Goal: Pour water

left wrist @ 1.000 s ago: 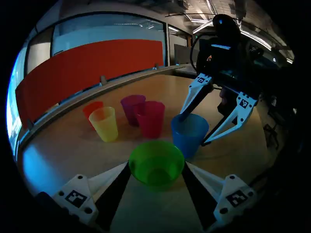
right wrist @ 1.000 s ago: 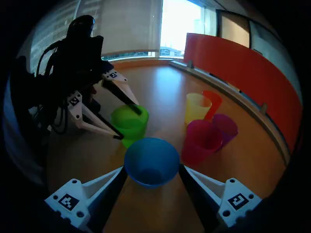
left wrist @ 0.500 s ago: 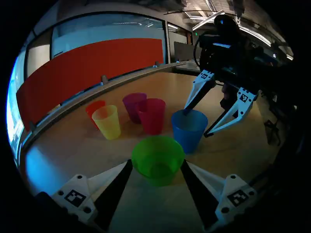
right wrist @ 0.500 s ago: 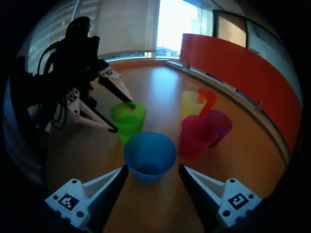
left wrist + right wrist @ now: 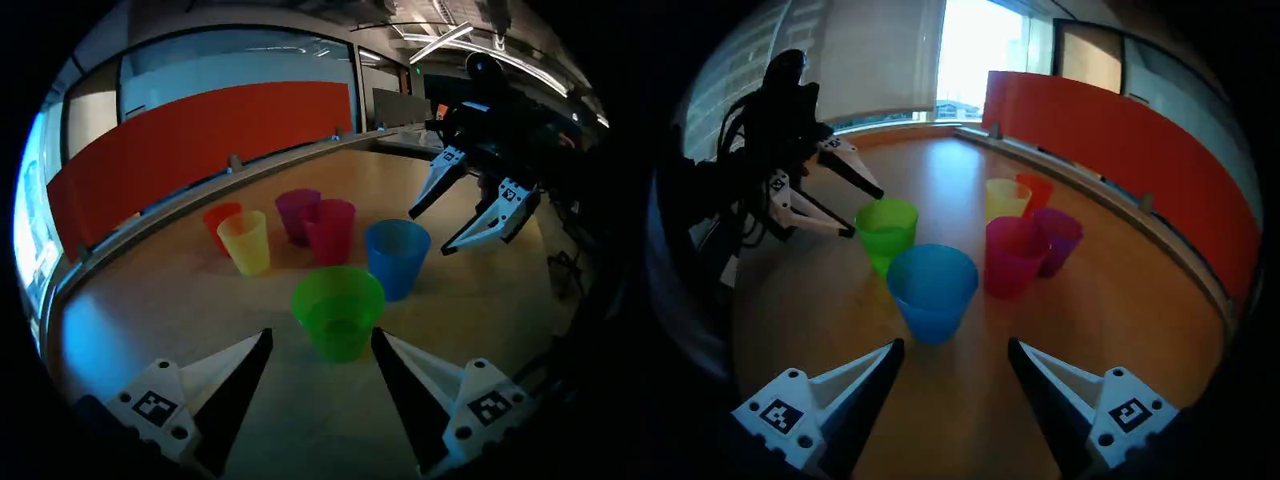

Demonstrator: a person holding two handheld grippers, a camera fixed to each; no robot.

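A green cup [image 5: 338, 312] stands upright on the wooden table [image 5: 160, 304], just ahead of my left gripper [image 5: 319, 336], which is open and apart from it. Behind it stands a blue cup [image 5: 396, 256]. In the right gripper view the blue cup [image 5: 932, 292] is in front of my open right gripper [image 5: 954, 344], clear of both fingers, with the green cup [image 5: 886, 232] beyond it. Each gripper appears far off in the other's view: the right gripper [image 5: 428, 234] and the left gripper [image 5: 865, 214], both open and empty.
Several more cups cluster nearby: magenta [image 5: 332, 230], purple [image 5: 298, 214], yellow [image 5: 246, 240] and orange [image 5: 220, 220]. A red partition [image 5: 200, 136] runs along the table's far edge. A bright window [image 5: 976, 56] lies behind. Bare tabletop lies left of the cups.
Both grippers have drawn back from the cups they stood around. The green and blue cups now stand free on the table, farther from the fingers.
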